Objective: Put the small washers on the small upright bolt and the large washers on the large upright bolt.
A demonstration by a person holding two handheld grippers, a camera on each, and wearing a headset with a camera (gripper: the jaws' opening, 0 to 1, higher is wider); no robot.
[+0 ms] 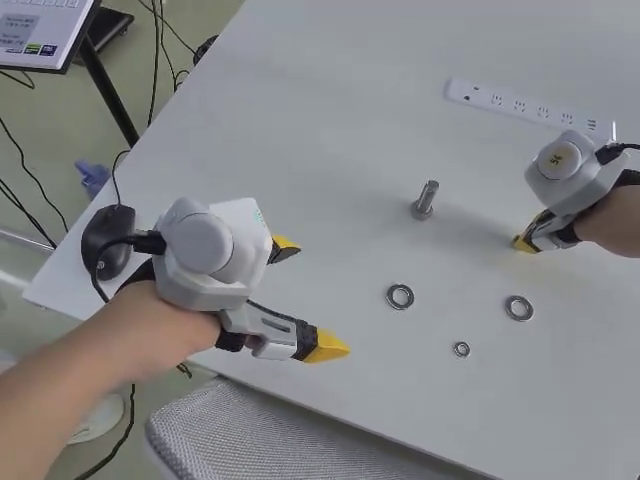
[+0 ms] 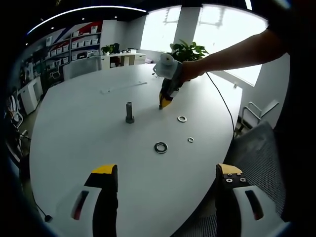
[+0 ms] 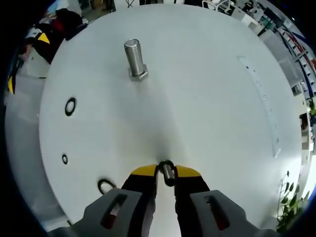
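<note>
The large bolt (image 1: 426, 199) (image 2: 130, 112) (image 3: 134, 58) stands upright mid-table. My right gripper (image 1: 525, 243) (image 3: 167, 170) (image 2: 164, 101) is tip-down on the table to its right, shut on a small bolt (image 3: 167, 173). Two large washers (image 1: 400, 296) (image 1: 518, 307) and one small washer (image 1: 461, 349) lie flat nearer the front edge, and the left gripper view shows them too (image 2: 160, 147) (image 2: 182, 119) (image 2: 190, 139). My left gripper (image 1: 308, 297) (image 2: 167, 173) hovers open over the front left, holding nothing.
A white power strip (image 1: 530, 105) lies along the far side. A black mouse (image 1: 105, 240) sits at the table's left edge with its cable hanging off. A grey mesh chair (image 1: 260, 440) stands below the front edge.
</note>
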